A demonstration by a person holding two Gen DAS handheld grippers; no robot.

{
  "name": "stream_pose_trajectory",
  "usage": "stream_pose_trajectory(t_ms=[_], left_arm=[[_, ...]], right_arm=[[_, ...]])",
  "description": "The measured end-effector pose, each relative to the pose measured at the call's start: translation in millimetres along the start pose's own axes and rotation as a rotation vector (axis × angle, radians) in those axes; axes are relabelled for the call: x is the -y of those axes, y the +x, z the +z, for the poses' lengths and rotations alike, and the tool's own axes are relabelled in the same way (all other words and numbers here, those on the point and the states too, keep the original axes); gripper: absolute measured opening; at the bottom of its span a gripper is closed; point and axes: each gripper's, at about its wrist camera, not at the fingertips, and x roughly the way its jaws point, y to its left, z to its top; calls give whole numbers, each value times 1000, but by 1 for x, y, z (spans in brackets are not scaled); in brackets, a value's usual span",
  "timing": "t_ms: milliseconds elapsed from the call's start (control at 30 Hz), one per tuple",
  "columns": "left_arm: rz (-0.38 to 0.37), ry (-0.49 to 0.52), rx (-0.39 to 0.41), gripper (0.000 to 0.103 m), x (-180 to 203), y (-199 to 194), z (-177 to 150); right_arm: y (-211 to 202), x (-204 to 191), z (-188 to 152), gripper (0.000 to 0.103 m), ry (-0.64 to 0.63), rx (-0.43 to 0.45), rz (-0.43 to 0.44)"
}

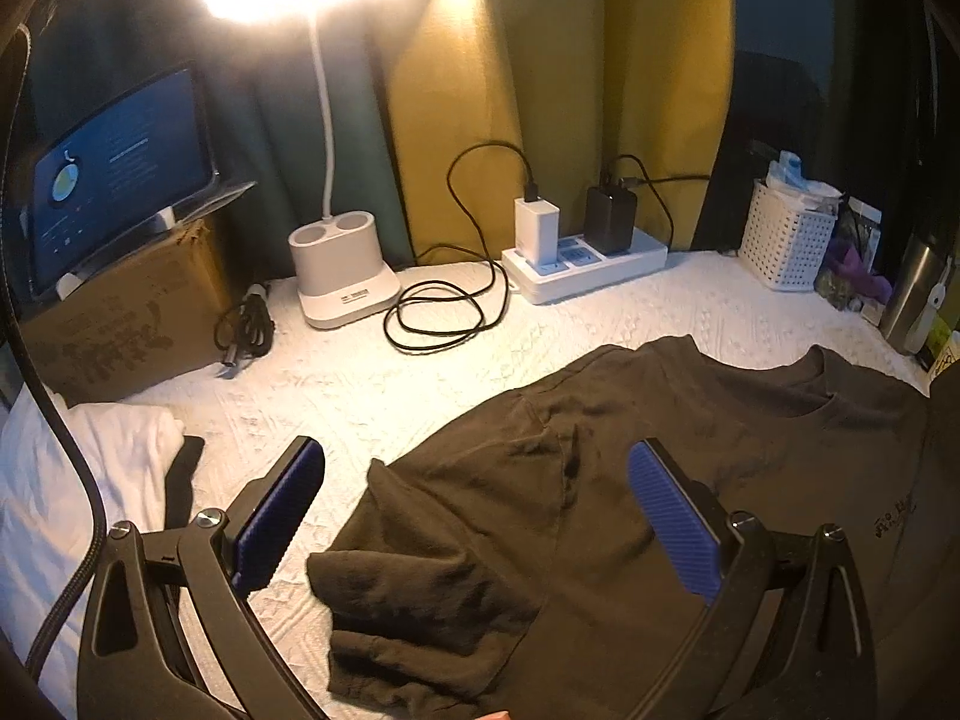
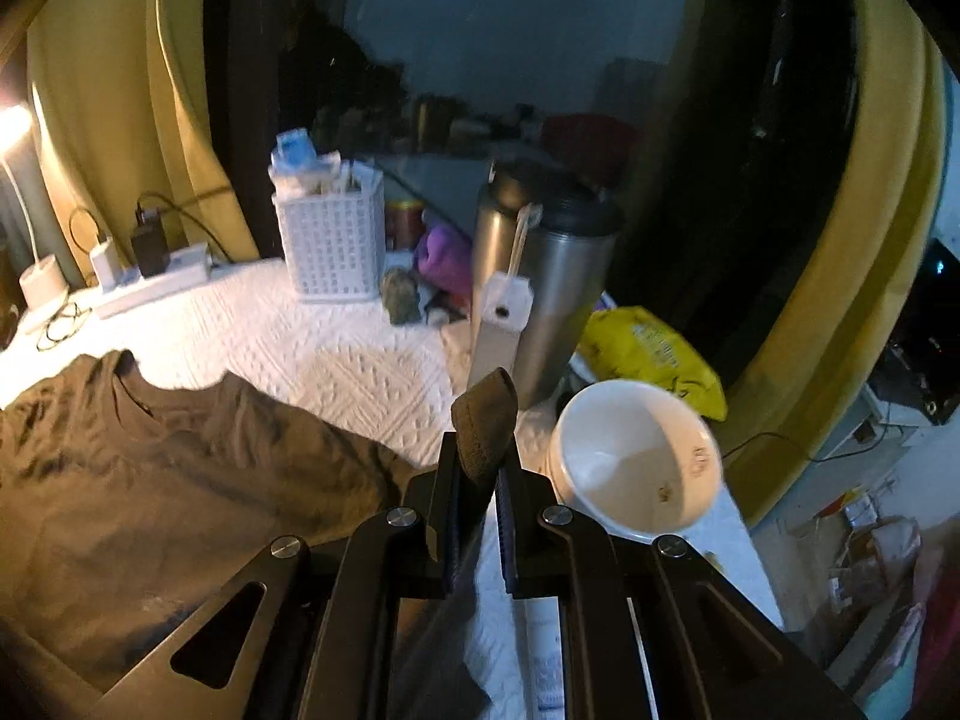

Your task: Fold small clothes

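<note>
A dark olive t-shirt (image 1: 690,468) lies spread on the white quilted cloth, its collar toward the back right and one sleeve folded over at the front left. My left gripper (image 1: 474,516) hovers over that sleeve, jaws wide open and holding nothing. In the right wrist view the same t-shirt (image 2: 168,480) fills the lower left. My right gripper (image 2: 483,450) is shut on a bunched edge of the shirt, and a fold of fabric pokes up between its blue pads.
At the back stand a lit desk lamp (image 1: 342,276), a power strip (image 1: 585,264) with chargers and a coiled black cable (image 1: 444,312). A tablet (image 1: 120,168) rests on a cardboard box. A white basket (image 2: 330,240), steel bottles (image 2: 558,288), a white bowl (image 2: 636,462) and a yellow bag (image 2: 654,354) crowd the right.
</note>
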Motion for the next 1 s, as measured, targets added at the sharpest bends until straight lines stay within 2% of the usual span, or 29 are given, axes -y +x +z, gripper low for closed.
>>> stream_pose_trajectory(t_ms=[167, 400, 500, 600, 800, 867, 900, 933, 967, 1000], left_arm=[[-9, -8, 13, 100, -16, -6, -7], [5, -41, 16, 100, -56, -2, -16], [1, -60, -4, 100, -73, 10, -18], [-35, -83, -43, 100, -84, 26, -22], [-109, -102, -118, 98, -88, 55, -33], [-118, -105, -134, 94, -87, 59, -37], [-118, -108, -134, 94, -87, 59, -38], [-117, -109, -132, 94, -87, 58, -38], [-115, -111, -126, 94, -87, 56, -38], [-111, -113, -120, 94, -87, 53, -38]], right_arm=[[-23, -28, -3, 10, -12, 20, 36], [0, -94, -10, 10, -37, -36, 120], [17, -124, -15, 10, -46, -80, 147], [38, -147, -23, 10, -54, -139, 155], [66, -173, -41, 10, -37, -253, 157], [67, -177, -46, 18, -34, -259, 158], [65, -178, -47, 39, -34, -255, 172], [63, -179, -48, 75, -27, -262, 201], [59, -178, -49, 87, -16, -264, 222], [53, -178, -49, 92, -14, -247, 230]])
